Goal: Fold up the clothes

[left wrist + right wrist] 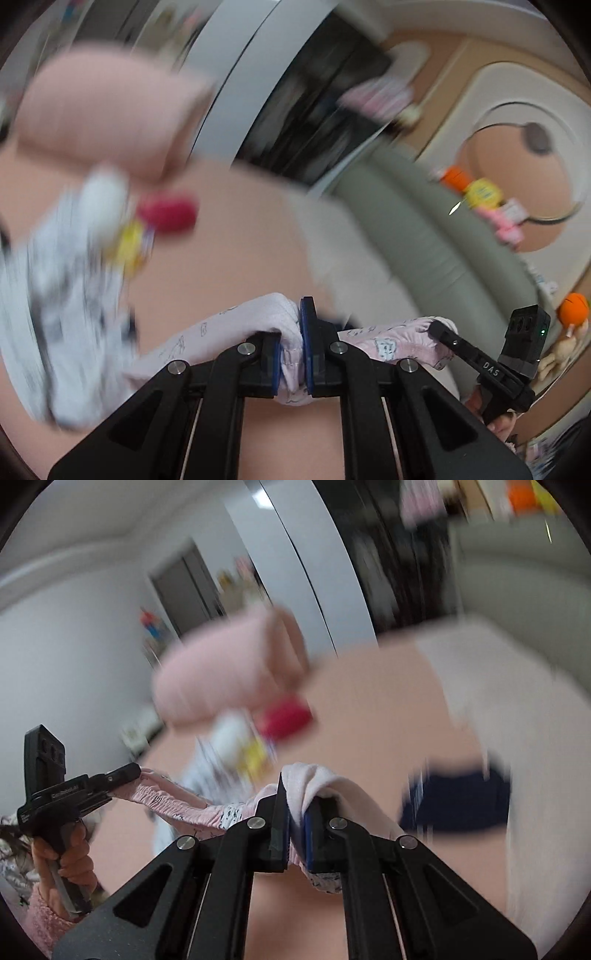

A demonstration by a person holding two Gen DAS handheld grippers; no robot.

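Each view looks forward along its own fingers from close behind them, down and outward over a peach bed surface [229, 236]. The left wrist view faces rightward across the scene and catches the right gripper [439, 326] at its lower right edge; the right wrist view faces leftward and catches the left gripper [131, 771] at its left edge. Both share the stretched pink garment [255, 317] between them, the pink pillow [218, 686] and the red item [168, 216] beyond, all blurred.

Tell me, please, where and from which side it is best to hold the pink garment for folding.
Grip the pink garment at its gathered elastic band, one end per gripper, coming from the near edge. The left gripper and right gripper already pinch it so; the band hangs stretched between them.
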